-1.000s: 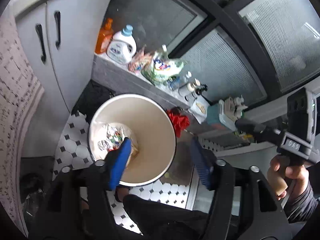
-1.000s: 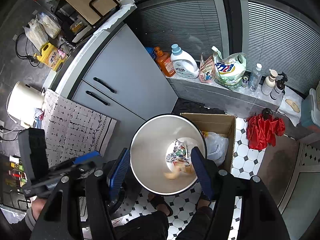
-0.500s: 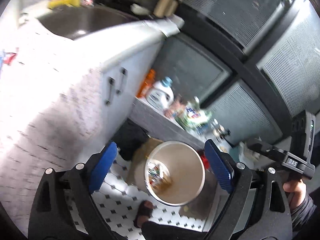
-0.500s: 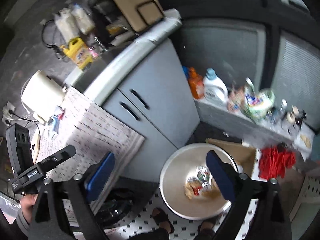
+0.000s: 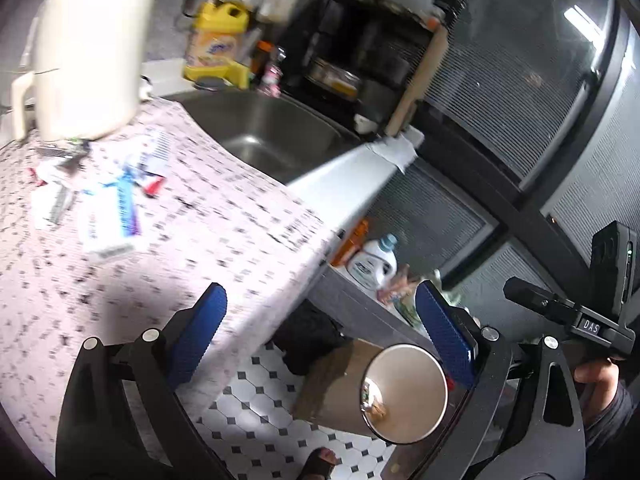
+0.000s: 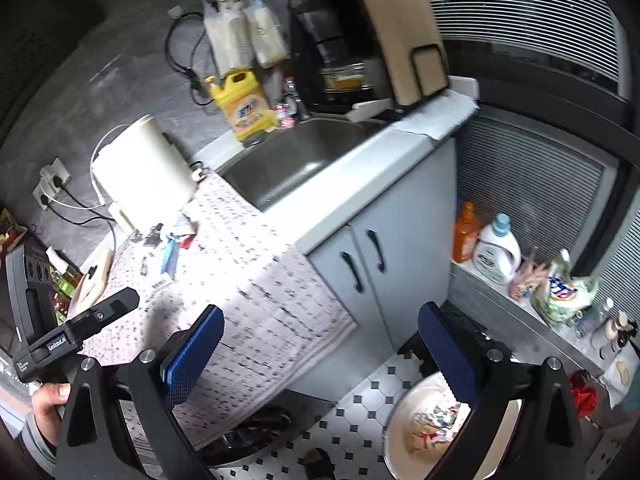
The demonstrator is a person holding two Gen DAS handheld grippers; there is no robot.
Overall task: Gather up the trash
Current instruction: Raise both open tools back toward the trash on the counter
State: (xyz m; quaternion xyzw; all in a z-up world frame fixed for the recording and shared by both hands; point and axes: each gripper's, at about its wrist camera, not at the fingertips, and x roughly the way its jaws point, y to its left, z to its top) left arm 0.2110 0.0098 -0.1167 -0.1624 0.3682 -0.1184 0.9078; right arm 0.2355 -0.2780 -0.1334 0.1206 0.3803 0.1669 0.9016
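Both our left gripper [image 5: 320, 336] and right gripper [image 6: 320, 344] gape wide, carrying nothing. The remaining wrappers [image 5: 108, 208] lie on the bench just beside the kettle [image 5: 88, 52]; they look light, thin and crinkly, so we judge an edge pinch best.

Left tool [image 5: 320, 336]: blue-padded fingers [image 5: 200, 328] spread wide apart, nothing between them; black frame arms fan out toward the camera at the bottom of the left wrist view.

Right tool [image 6: 320, 344]: blue-padded fingers [image 6: 448, 348] likewise spread wide, gap bare.

Right hand [image 5: 600, 376]: seen to the right of the left tool, curled around the right tool's black handle, dark sleeve below.

Left hand [image 6: 46, 400]: seen to the left of the right tool, gripping the left tool's black handle.
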